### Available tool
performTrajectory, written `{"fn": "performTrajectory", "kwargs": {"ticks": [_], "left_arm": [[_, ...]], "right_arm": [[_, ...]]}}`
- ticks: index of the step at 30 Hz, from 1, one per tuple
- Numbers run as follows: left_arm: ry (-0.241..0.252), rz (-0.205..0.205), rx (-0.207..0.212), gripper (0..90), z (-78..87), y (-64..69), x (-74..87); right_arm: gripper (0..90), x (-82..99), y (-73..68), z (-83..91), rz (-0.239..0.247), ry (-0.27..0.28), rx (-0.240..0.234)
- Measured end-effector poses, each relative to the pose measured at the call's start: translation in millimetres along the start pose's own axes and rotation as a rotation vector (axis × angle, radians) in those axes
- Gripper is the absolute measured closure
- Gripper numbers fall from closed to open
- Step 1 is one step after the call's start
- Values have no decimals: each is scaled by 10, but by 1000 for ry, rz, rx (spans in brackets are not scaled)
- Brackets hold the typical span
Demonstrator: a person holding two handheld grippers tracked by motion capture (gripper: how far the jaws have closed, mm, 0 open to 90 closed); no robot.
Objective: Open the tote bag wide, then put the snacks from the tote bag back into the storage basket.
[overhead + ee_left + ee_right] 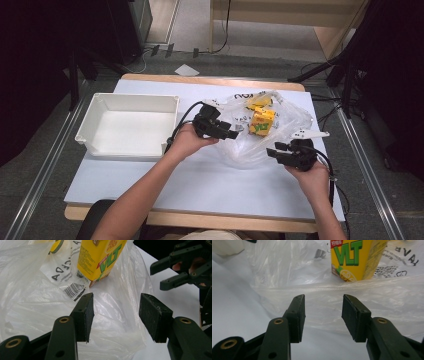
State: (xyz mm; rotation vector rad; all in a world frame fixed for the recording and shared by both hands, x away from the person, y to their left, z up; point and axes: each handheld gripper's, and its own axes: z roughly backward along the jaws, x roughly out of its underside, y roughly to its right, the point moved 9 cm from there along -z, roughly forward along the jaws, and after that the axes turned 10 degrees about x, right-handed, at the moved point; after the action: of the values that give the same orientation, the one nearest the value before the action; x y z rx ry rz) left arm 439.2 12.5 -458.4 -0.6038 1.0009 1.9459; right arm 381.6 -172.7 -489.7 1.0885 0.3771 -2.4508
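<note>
Juice carton (262, 122): I see it standing inside the clear plastic bag (295, 125) on the tabletop (200, 185), right of the white bin (95, 122).
Left gripper (231, 133): my fingers are spread and empty, just at the bag's left edge, the carton beyond them.
Right gripper (272, 150): fingers spread too, empty, low at the bag's near edge.
Step, I judge: opening the bag to reach the carton.
Doing it well: I'd pinch a single layer of film on each side, then part them slowly so the carton doesn't tip.
</note>
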Motion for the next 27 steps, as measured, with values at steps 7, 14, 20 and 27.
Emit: {"fn": "performTrajectory", "kwargs": {"ticks": [7,14,20,27], "left_arm": [[-5,-17,-16,465,49,-2,-113],[-1,-25,-14,465,72,-8,-220],[-1,-35,-13,465,73,-42,-352],[14,-98,-7,454,71,-53,-465]], "right_arm": [[539,117,-105,20,2,-25,-20],[533,173,-146,27,-1,-34,-33],[533,194,-159,16,5,-36,-40],[521,191,-219,8,1,-26,-76]]}}
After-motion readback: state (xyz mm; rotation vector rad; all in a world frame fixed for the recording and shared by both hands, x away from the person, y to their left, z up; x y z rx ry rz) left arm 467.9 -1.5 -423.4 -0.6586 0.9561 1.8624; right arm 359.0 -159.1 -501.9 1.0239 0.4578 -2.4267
